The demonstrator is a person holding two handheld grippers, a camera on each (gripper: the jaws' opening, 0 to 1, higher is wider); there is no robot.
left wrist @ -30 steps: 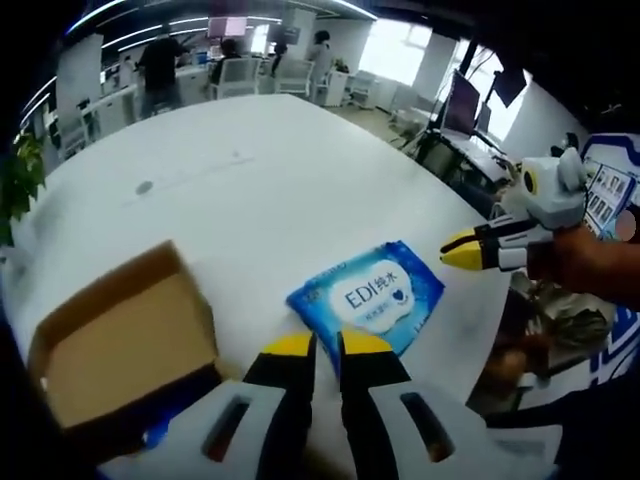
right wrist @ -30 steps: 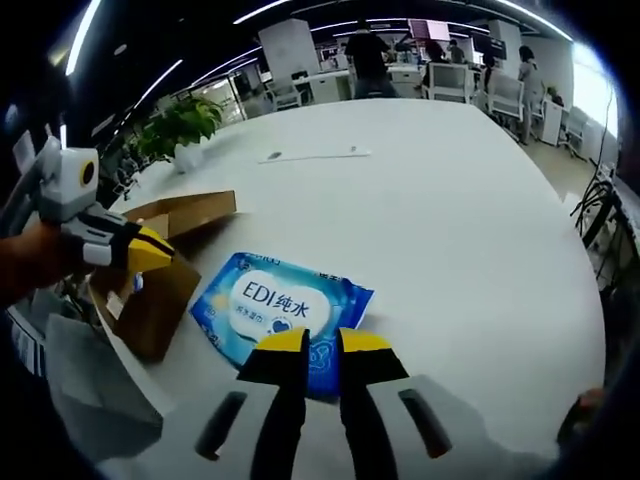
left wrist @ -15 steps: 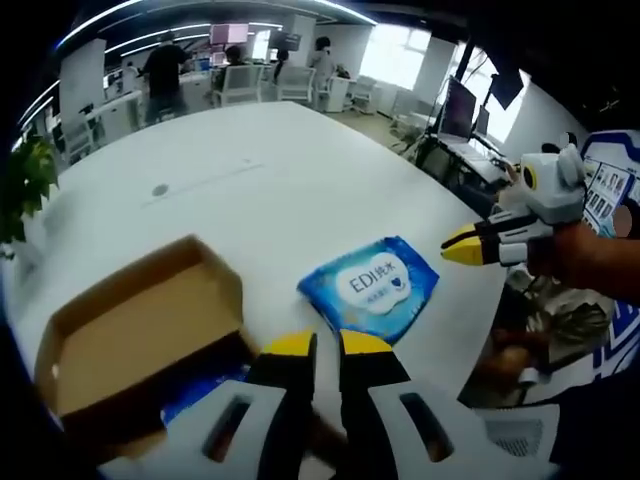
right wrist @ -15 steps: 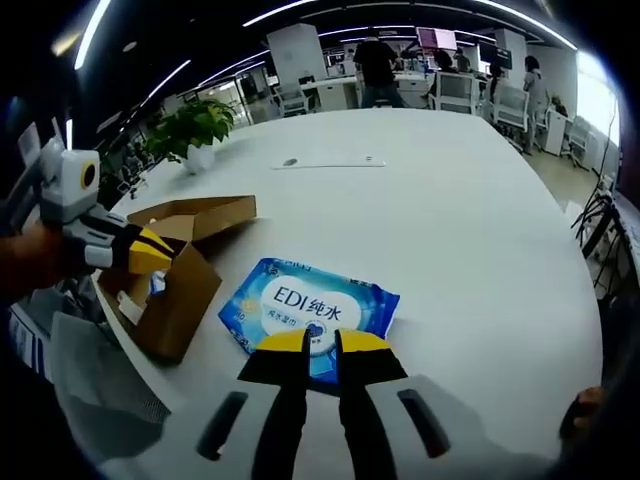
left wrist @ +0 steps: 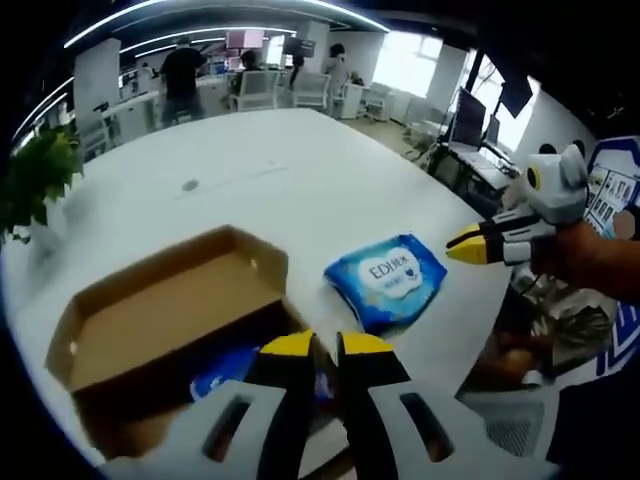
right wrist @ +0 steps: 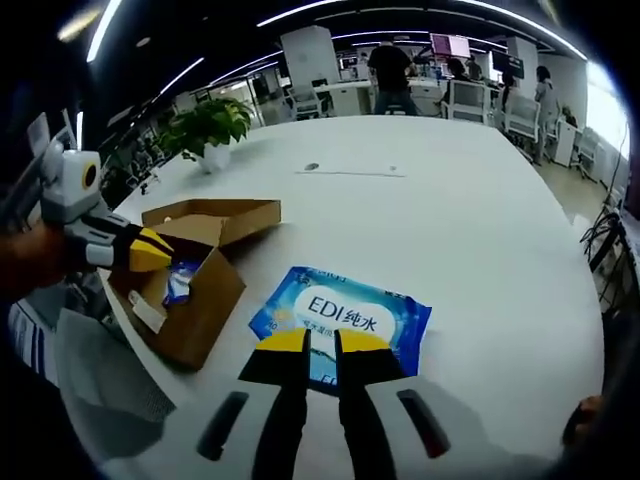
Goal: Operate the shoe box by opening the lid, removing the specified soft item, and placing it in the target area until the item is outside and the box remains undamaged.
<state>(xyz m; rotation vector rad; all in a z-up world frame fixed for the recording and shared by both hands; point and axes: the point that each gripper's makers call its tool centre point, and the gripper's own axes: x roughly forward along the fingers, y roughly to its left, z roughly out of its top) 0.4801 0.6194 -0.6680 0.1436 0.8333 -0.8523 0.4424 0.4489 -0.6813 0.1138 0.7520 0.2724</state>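
I held both grippers empty, jaws nearly together: the flat blue wipes pack (right wrist: 342, 318) lay on the white desk (right wrist: 480, 200) just beyond the right gripper (right wrist: 320, 345), beside the open cardboard shoe box (right wrist: 195, 275) under the left gripper (left wrist: 316, 350).

I stand at a big round white counter (right wrist: 480, 200) in an open-plan office. Long strip lights (right wrist: 330, 12) run across a dark ceiling. A leafy potted plant (right wrist: 208, 125) sits at the counter's far edge, its leaves also at the side of my left gripper view (left wrist: 35, 180). Beyond the counter are white desks with office chairs (left wrist: 258, 88), and people standing among them (right wrist: 390, 70). Bright windows (left wrist: 405, 62) glow on the far wall, and dark monitors (left wrist: 468, 118) stand on a desk nearby. A thin cable (right wrist: 355, 172) lies on the counter top.
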